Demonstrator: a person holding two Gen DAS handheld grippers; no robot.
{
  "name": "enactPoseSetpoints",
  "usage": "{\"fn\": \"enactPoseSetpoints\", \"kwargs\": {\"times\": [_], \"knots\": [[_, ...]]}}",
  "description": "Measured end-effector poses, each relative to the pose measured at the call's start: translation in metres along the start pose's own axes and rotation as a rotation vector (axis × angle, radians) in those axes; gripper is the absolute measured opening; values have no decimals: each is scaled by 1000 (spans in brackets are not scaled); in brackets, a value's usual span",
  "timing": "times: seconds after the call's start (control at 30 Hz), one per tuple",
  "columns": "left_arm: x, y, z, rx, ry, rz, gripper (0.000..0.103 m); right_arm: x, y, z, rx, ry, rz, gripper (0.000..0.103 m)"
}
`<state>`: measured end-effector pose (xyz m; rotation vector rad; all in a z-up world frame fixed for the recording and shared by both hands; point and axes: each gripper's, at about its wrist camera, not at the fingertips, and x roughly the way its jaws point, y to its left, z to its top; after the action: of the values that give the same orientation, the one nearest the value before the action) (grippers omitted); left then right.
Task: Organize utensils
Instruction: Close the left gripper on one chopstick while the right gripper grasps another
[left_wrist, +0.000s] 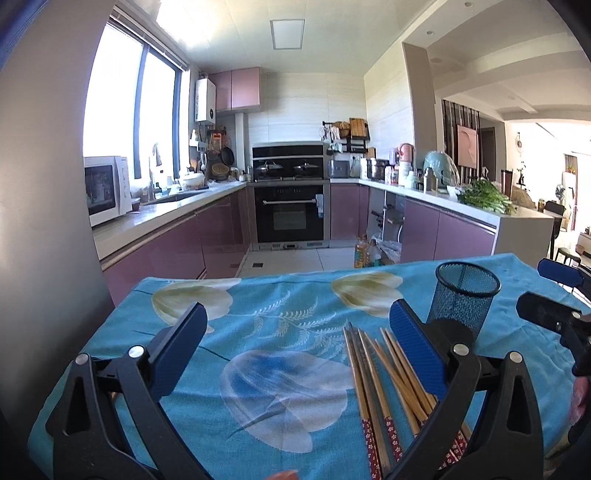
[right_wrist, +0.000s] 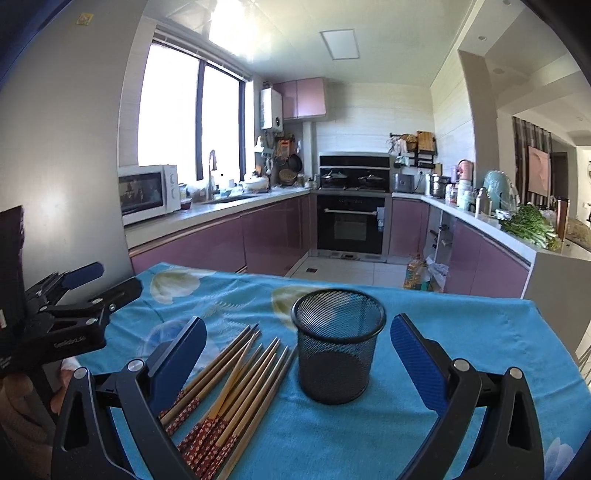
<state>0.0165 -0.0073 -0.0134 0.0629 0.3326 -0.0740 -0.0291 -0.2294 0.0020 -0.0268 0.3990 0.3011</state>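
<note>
A bundle of wooden chopsticks (left_wrist: 384, 380) with red patterned ends lies on the blue flowered tablecloth (left_wrist: 280, 310). It also shows in the right wrist view (right_wrist: 236, 384). A black mesh holder (right_wrist: 338, 343) stands upright and empty just right of them; in the left wrist view the holder (left_wrist: 463, 295) is at the far right. My left gripper (left_wrist: 295, 325) is open and empty, its right finger over the chopsticks. My right gripper (right_wrist: 297, 339) is open and empty, above the table with the holder between its fingers. Each gripper shows in the other's view: the right gripper (left_wrist: 554, 291) and the left gripper (right_wrist: 99, 284).
The table's far edge (right_wrist: 369, 290) faces a kitchen with purple cabinets, an oven (right_wrist: 351, 225) and a microwave (right_wrist: 147, 192). Oil bottles and bags (right_wrist: 421, 273) stand on the floor beyond the table. A grey wall (left_wrist: 44, 184) is close on the left.
</note>
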Motion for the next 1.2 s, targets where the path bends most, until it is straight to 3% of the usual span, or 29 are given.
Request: {"fn": "enactPoseSetpoints", "kwargs": {"times": [0.07, 0.23, 0.43, 0.77, 1.2], "knots": [[11, 0, -5, 17, 61, -30, 97, 10, 7, -8, -20, 75, 34, 90], [35, 0, -18, 42, 186, -91, 92, 43, 16, -28, -21, 270, 84, 55], [65, -10, -34, 101, 318, -154, 72, 74, 9, -36, 53, 401, 76, 37], [103, -27, -52, 172, 500, -217, 52, 91, 5, -40, 62, 478, 71, 31], [120, -26, -51, 155, 565, -280, 39, 104, 9, -38, 25, 518, 36, 25]]}}
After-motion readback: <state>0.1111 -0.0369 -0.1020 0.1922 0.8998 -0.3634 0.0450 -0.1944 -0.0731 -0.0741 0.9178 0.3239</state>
